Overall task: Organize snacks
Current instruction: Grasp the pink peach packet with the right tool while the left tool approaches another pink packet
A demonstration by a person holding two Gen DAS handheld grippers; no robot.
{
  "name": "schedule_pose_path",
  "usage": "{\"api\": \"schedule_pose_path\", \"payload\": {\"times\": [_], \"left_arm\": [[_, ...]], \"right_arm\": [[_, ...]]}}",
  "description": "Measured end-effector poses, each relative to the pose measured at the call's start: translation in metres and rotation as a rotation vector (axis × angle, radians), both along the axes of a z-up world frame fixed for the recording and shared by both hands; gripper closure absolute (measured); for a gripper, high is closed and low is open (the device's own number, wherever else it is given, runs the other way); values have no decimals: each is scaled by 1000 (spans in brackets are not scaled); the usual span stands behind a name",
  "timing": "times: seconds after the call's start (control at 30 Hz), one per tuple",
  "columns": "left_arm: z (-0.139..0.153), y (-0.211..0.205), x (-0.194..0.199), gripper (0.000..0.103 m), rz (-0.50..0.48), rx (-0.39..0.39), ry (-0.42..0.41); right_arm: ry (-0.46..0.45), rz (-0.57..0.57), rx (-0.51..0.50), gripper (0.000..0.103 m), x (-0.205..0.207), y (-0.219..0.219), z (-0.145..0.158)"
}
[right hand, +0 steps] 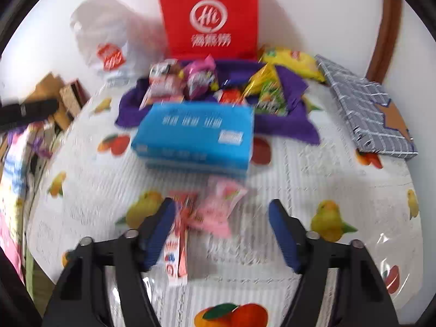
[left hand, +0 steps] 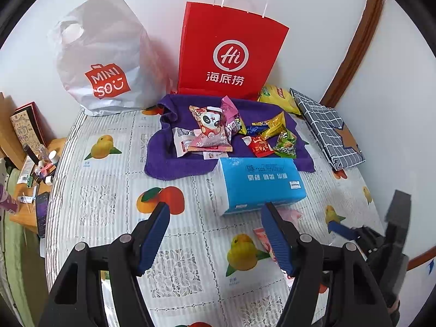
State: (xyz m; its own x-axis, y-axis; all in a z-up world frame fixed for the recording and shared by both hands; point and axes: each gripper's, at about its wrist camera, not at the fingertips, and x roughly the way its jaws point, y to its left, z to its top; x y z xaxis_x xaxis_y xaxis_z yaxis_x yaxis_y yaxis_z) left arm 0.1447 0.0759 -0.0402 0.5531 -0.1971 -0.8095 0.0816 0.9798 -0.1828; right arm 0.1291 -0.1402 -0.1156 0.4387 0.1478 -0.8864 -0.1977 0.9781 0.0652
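Fruit-print tablecloth point(left hand: 109, 190) by white wall point(left hand: 163, 0); left gripper point(left hand: 215, 234) and right gripper point(right hand: 222, 231) fingers apart, empty.

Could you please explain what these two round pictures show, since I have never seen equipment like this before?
Each picture comes from a wide-angle camera mounted on a handheld gripper, looking forward along its two blue-padded fingers; a person holds one gripper in each hand. One view is from the left gripper, the other, blurred by motion, from the right gripper.

Both look down on a table with a fruit-print cloth. At the back stand a red paper bag and a white plastic bag. In front of them a purple towel carries a pile of wrapped snacks, with a blue tissue pack just before it. A pink packet and a red-and-white packet lie nearer.

Neither gripper holds anything: both are open, the right one above the two near packets.
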Motion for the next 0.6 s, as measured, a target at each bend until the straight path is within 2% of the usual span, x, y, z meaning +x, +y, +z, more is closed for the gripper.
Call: {"api": "schedule_pose_path", "payload": {"times": [0.13, 0.33, 0.6], "left_arm": [[-5, 1, -2, 35, 3, 0, 11], [-18, 7, 7, 35, 20, -2, 34], [-27, 16, 18, 35, 22, -3, 40]], "right_arm": [[28, 0, -14, 40, -3, 3, -15], [63, -52, 40, 50, 13, -4, -30], [97, -53, 51, 50, 33, 4, -55]]}}
